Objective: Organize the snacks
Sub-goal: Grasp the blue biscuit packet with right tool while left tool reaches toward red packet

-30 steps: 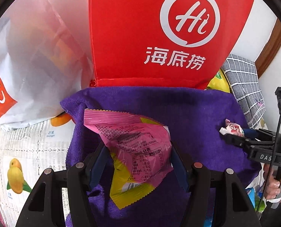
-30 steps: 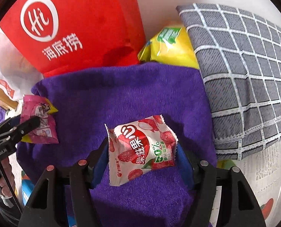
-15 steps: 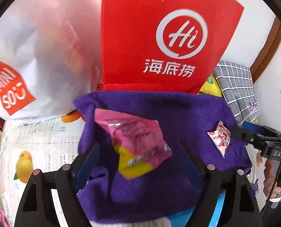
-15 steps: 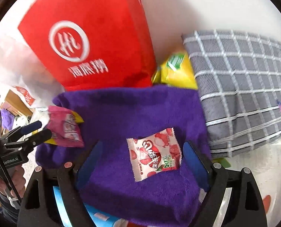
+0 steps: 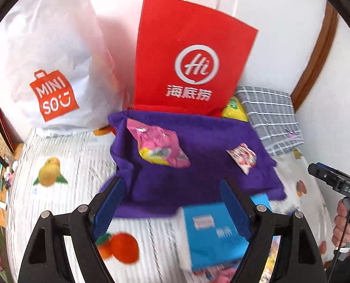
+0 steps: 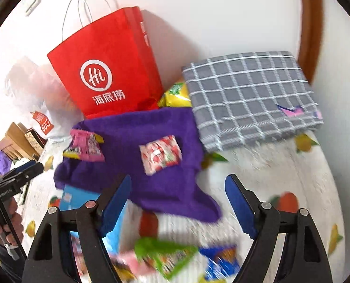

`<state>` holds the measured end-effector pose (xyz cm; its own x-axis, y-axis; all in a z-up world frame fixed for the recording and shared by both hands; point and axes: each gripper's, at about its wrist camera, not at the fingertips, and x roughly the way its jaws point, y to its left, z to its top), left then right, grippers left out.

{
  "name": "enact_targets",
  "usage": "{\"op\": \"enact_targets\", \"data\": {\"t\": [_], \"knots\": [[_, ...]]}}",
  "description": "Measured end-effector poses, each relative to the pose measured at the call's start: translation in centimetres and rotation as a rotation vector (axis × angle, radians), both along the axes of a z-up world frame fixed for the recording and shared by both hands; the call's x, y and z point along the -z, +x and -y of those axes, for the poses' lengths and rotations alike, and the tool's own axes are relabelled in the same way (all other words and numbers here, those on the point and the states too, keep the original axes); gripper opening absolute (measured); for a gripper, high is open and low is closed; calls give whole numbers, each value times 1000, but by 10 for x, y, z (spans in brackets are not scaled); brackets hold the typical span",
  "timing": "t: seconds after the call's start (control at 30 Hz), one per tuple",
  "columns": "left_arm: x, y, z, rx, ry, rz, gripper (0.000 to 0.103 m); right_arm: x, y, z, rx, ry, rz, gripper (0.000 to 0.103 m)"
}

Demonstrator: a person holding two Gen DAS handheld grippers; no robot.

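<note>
Now that both packets lie on the purple towel (image 5: 198,181), we treat the two placements as complete. We see the pink-and-yellow snack packet (image 5: 159,145) toward the towel's left rear and the red-and-white strawberry candy packet (image 6: 160,154) toward its right side, well apart from each other. A second ago each packet sat between the blue pads of its own gripper; half a second ago the jaws had already parted and both packets rested on the cloth.

We find the left gripper (image 5: 172,208) released, with nothing between its jaws, drawn back and above the towel's near edge. We find the right gripper (image 6: 178,204) equally free of any item; its jaws are closing slightly on empty air. Both views now take in far more of the table than before, which we read as both tools retreating upward.

Around the towel we see the red paper bag (image 5: 191,66) standing just behind it, a white Miniso bag (image 5: 50,70) to the left, a grey checked cushion (image 6: 248,96) to the right, and a yellow packet (image 6: 175,96) wedged between bag and cushion. All of it rests on a fruit-print tablecloth (image 5: 64,160).

Nearer us, a blue box (image 5: 212,233) and a blurred pile of loose snacks (image 6: 165,257) remain unsorted. We judge these to be the next pick source.
</note>
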<state>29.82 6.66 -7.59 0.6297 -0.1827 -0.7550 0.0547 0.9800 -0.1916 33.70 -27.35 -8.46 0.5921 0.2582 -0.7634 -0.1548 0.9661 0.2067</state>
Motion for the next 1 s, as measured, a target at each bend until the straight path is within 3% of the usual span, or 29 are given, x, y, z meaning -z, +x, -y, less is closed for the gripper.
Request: {"op": "enact_targets", "data": {"t": [0.17,0.27,0.4,0.53,0.63,0.77,0.83,0.9,1.0], "knots": [[4,-26,17,50,42,-45,82,14,-37,25,59,-68,1,80],[4,-39,20,63,31,-60,82,34,-51,39,90,-61,-35,70],[-3,-59,16,57,2,-36,82,64,-63,44,80,-75,-63,70],[-4,-76,9,18,27,-21,83,96,-72,48,70,-19,-110,70],[0,-85,4,2,38,-25,83,112,-70,43,69,-57,-121,70],[7,-98,-2,-10,33,-18,83,115,-68,32,55,-126,-72,67],[12,-103,-5,-21,31,-20,83,116,-70,24,58,-198,-35,56],[16,-109,-9,-41,27,-27,82,116,-75,22,50,-186,-12,48],[23,-115,-12,-48,23,-37,82,117,-79,22,51,-187,7,48]]}}
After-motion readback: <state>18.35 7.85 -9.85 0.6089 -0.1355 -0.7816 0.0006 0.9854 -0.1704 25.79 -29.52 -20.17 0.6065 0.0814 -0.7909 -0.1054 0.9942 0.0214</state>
